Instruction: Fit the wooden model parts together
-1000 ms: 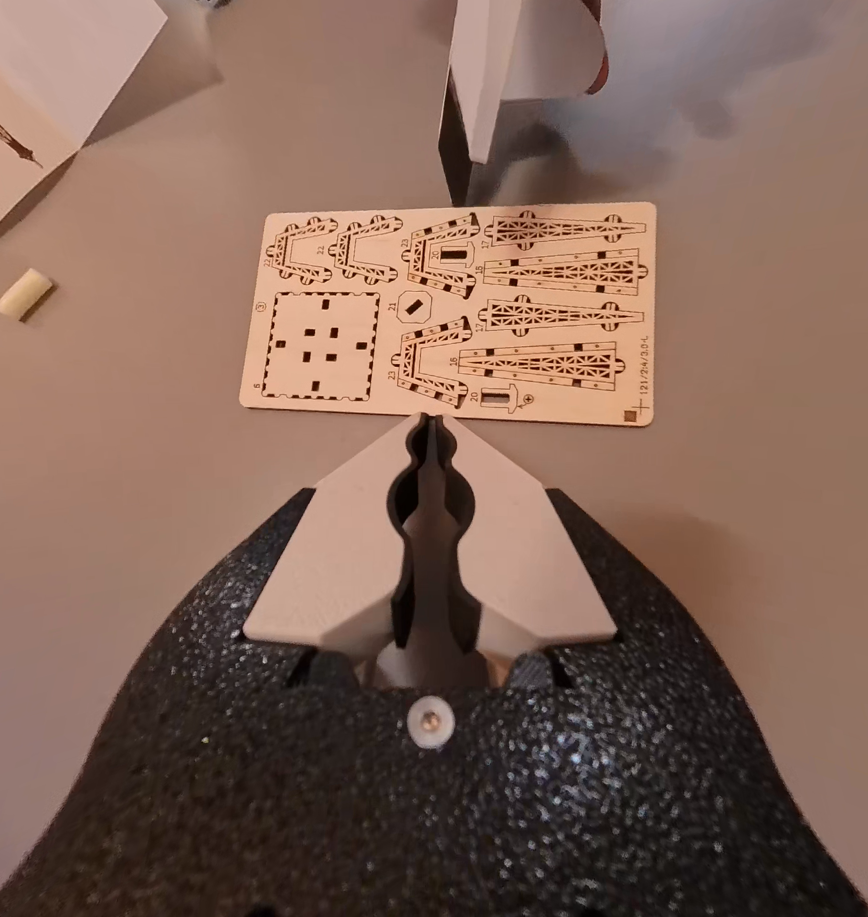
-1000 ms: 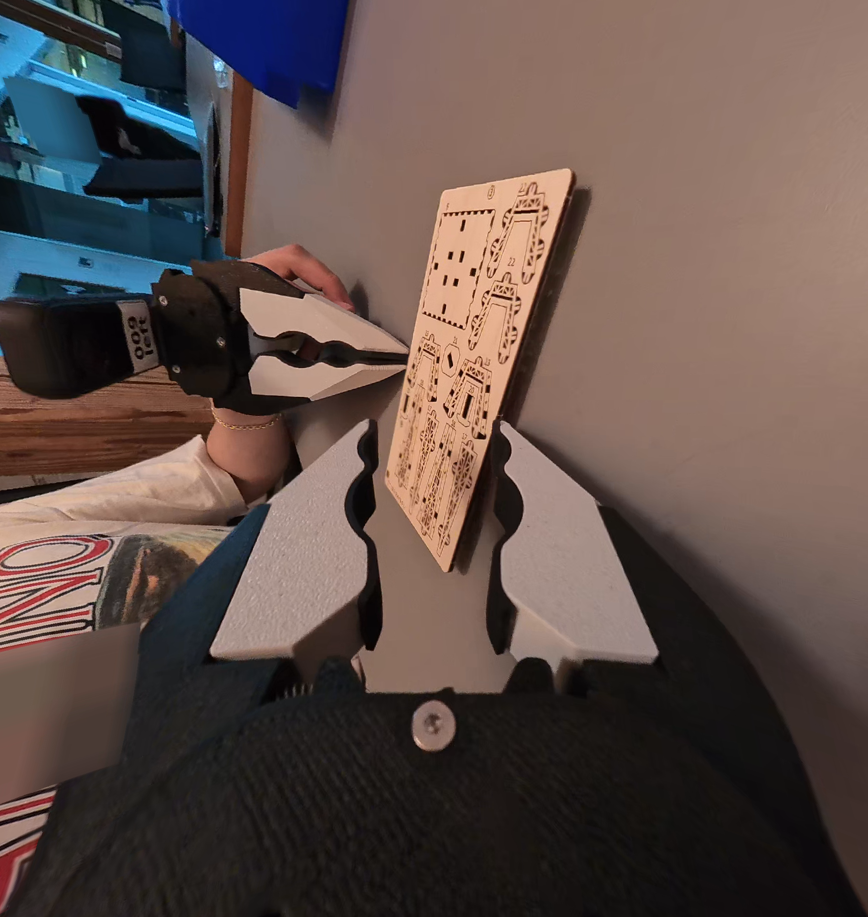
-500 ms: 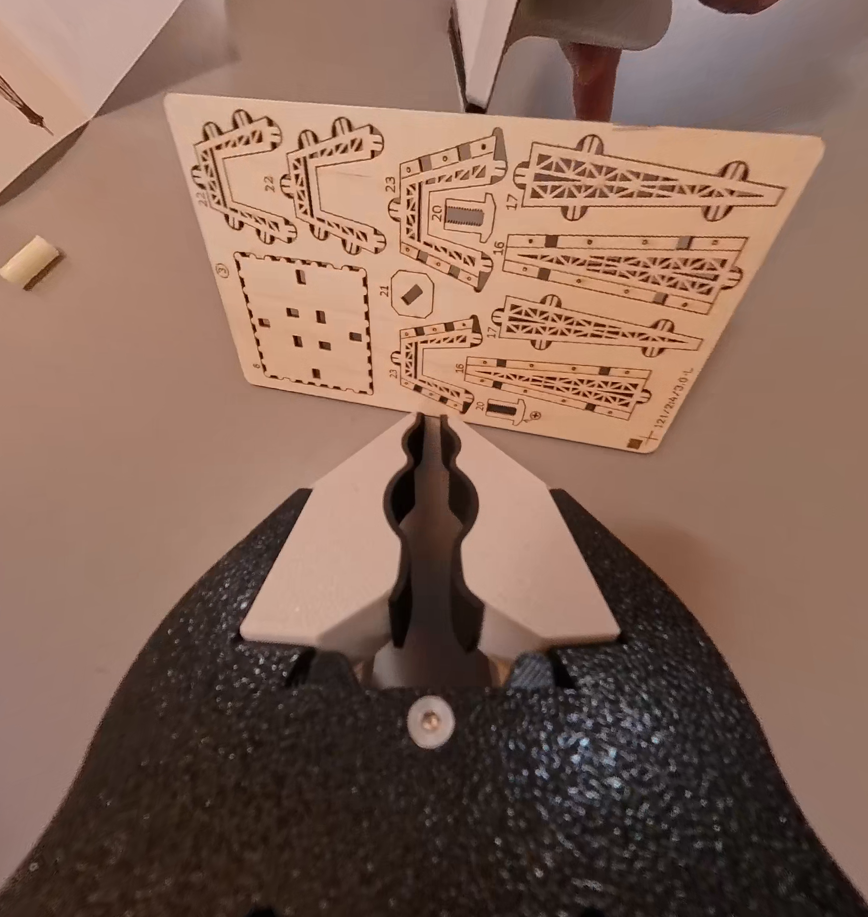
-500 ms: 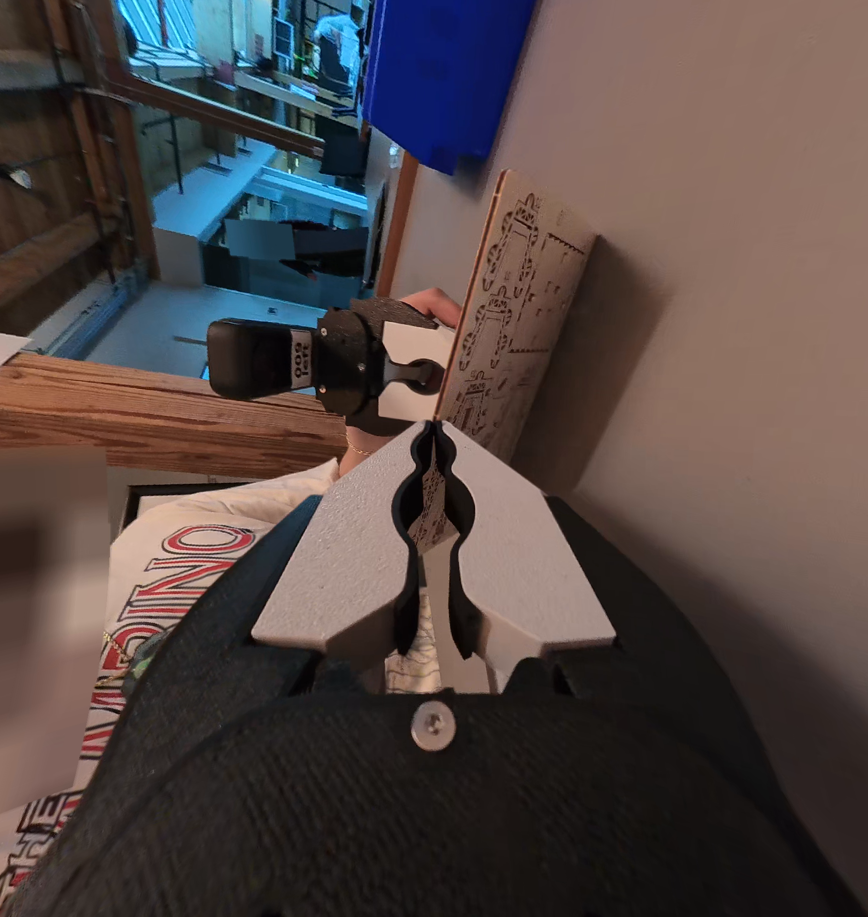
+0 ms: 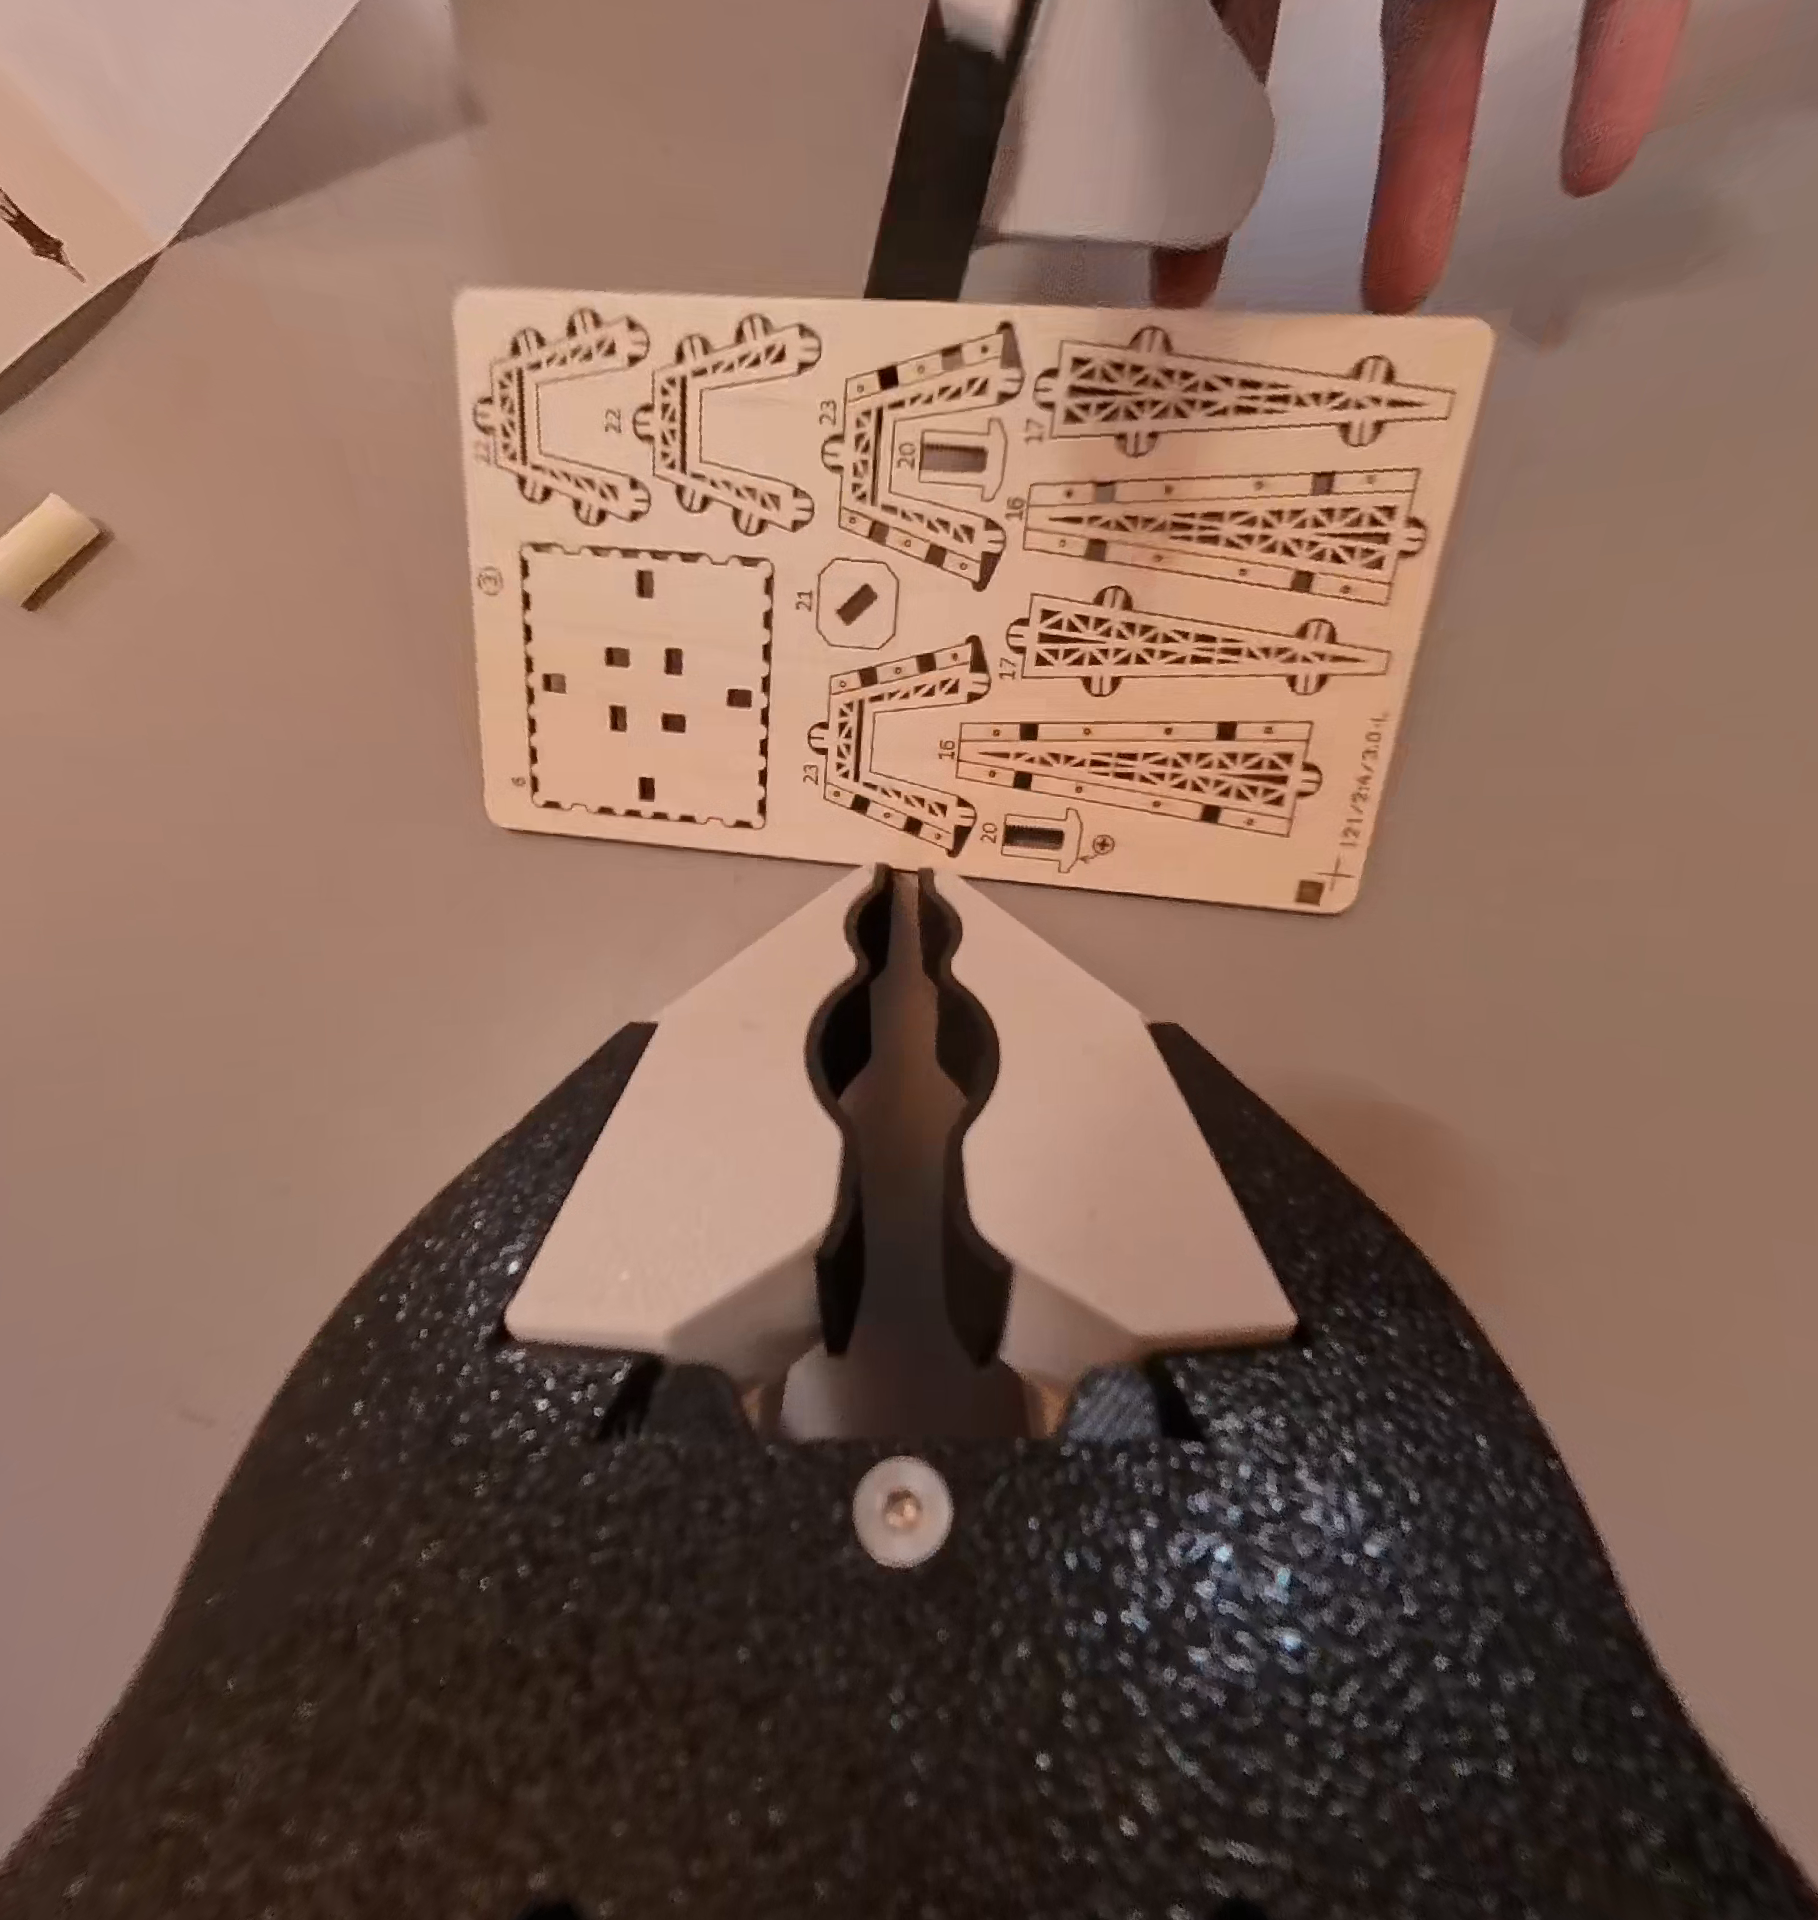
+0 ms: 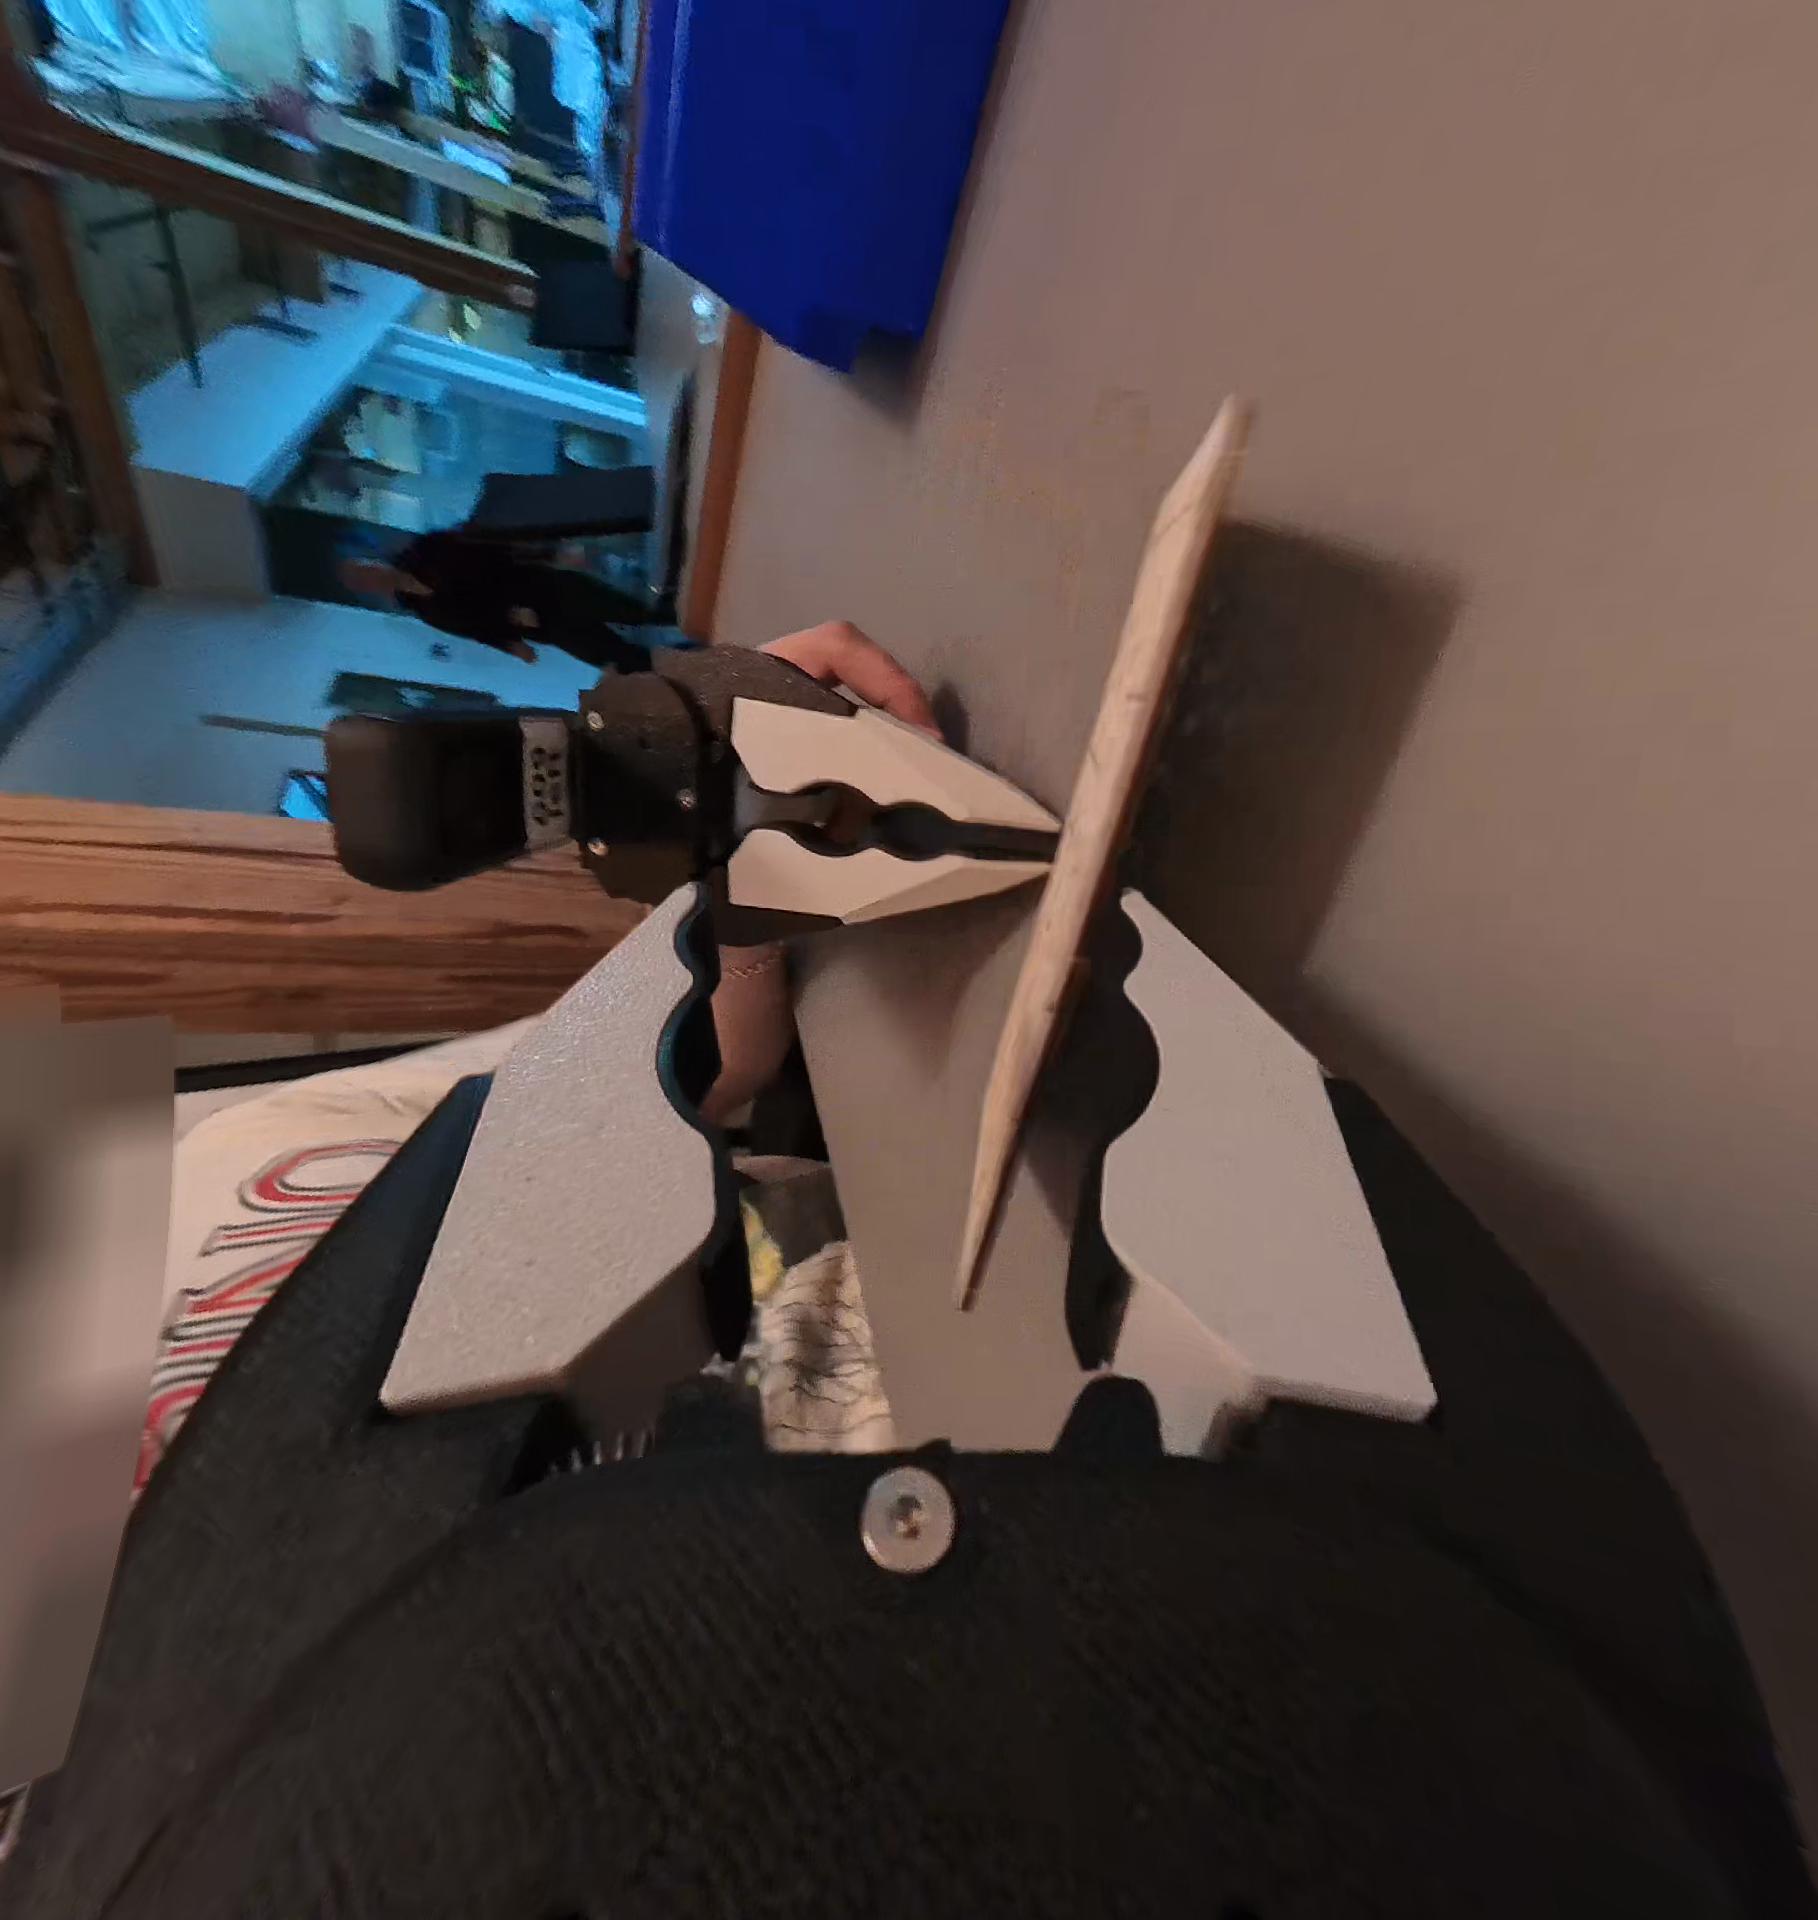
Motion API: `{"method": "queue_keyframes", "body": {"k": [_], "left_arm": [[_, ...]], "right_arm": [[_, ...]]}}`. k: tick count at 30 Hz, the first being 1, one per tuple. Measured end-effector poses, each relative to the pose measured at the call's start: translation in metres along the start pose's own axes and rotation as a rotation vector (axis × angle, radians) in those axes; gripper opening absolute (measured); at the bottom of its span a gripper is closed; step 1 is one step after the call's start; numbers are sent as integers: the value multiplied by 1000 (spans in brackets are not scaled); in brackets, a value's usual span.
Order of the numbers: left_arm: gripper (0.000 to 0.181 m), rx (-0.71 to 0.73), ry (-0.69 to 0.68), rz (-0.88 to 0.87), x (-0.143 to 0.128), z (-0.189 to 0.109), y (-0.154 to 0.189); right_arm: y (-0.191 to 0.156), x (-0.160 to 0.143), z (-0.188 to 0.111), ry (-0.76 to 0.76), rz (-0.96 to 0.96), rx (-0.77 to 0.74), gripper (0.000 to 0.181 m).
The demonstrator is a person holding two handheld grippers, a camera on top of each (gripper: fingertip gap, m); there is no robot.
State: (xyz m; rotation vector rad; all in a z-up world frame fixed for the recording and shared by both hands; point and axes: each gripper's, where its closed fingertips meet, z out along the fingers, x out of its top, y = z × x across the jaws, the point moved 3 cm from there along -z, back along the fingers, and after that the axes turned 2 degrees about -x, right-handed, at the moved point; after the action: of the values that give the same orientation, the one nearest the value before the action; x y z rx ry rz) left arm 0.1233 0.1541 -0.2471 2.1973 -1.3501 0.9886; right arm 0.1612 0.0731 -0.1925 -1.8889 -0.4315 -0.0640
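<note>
The light is warm and rather dim in both views. In the left wrist view the wooden sheet (image 5: 946, 603) is sharp and evenly lit, and its cut lines are clear. The black gripper body gives small sparkling reflections. The grey surface (image 5: 261, 935) has no glare, and the person's fingers (image 5: 1424, 145) at the top are a little soft. The right wrist view is blurred by motion. There the sheet (image 6: 1113, 821) throws a dark shadow on the surface (image 6: 1507, 416). The background at the left is cold blue, brighter and out of focus. Straight lines bend near the edges.
</note>
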Motion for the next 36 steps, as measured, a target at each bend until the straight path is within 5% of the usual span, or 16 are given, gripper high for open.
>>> {"method": "queue_keyframes", "body": {"k": [2,6,12,19,22,25,31,36], "left_arm": [[3,0,0,2,0,0,0],[3,-4,0,-7,0,0,-1],[6,2,1,-18,-1,-1,-2],[7,-4,2,-26,-1,-2,-3],[7,-2,2,-28,-2,-3,-3],[12,-11,19,-47,-2,-6,-4],[18,22,314,-280,25,-35,-31],[50,-126,579,-522,44,-62,-45]], "right_arm": [[1,-2,4,-23,-39,-39,72],[-7,5,12,12,5,18,17],[-3,7,12,-4,-53,-64,23],[15,13,8,5,-157,-184,5],[25,7,10,-34,-152,-200,19],[24,4,10,-50,-187,-164,4],[-5,15,-5,141,-393,-92,1],[-35,5,-11,216,-634,-73,1]]}}
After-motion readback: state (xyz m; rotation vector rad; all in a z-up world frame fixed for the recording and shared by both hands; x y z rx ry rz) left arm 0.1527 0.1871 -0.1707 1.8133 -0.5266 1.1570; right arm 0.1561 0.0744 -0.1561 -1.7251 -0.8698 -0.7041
